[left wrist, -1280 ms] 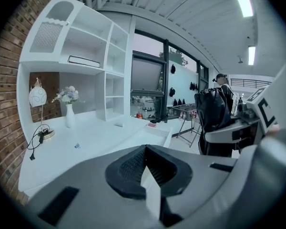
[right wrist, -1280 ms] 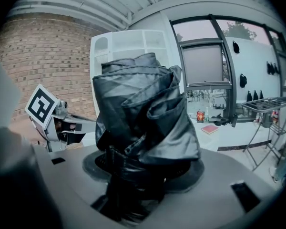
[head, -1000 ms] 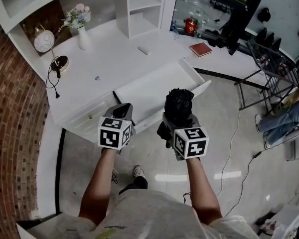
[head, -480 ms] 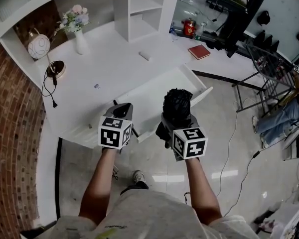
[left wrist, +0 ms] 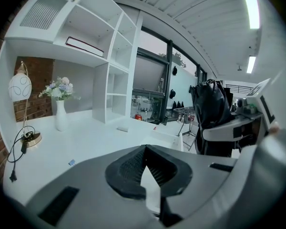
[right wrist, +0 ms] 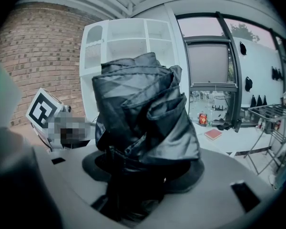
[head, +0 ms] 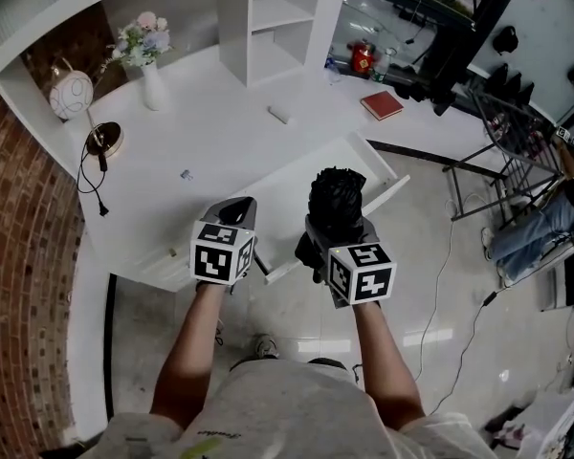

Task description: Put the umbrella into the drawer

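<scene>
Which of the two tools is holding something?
The right tool: its jaws clamp the folded black umbrella. The left tool is shut on nothing.

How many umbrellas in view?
1. A folded black umbrella, clamped in the right gripper, is held at the front of the open drawer. The left gripper is shut on nothing. Shelf compartments are partly out of sight, so more could be hidden.

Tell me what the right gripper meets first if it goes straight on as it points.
Its held umbrella leads the right gripper. The line seems to pass above the open drawer toward the white shelf unit; depth is unclear.
</scene>
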Demonstrator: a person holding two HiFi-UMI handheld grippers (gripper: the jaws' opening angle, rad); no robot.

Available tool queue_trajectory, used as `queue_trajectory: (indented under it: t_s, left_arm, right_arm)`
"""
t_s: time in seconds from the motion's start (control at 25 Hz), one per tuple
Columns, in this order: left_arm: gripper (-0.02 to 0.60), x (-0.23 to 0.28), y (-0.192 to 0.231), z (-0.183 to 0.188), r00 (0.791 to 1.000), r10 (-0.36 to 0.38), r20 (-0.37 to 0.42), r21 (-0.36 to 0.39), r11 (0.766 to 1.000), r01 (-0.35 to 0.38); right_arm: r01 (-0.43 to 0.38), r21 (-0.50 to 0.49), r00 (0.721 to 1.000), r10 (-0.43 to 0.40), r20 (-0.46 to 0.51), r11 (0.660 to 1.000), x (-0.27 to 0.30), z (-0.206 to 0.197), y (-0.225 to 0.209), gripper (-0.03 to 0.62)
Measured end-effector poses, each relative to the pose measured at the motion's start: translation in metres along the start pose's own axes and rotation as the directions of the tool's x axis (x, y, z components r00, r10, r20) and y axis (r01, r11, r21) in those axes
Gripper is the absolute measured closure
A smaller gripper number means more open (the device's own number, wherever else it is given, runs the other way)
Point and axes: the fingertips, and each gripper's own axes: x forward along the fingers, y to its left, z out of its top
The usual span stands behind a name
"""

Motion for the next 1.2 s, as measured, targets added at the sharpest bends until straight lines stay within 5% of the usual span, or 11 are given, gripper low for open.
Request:
queue_trajectory:
  t_s: [0.76,1.2]
  left_arm:
    - [0.584,0.027,0.027,0.006,0.993,0.115,0.0,-0.047,0.992,-0.115]
    - [0.584,0.057,0.038,0.003,0.954,0.296,-0.047,-0.135,0.945,-0.299]
  right_arm:
    - [-0.146,-0.05,0.988,0.148,0.039,0.988,0.05,0.044,-0.015,0.341]
    - [-0.339,-0.092,0.941,0.339,-0.026,0.936,0.104,0.045,-0.045,0.341]
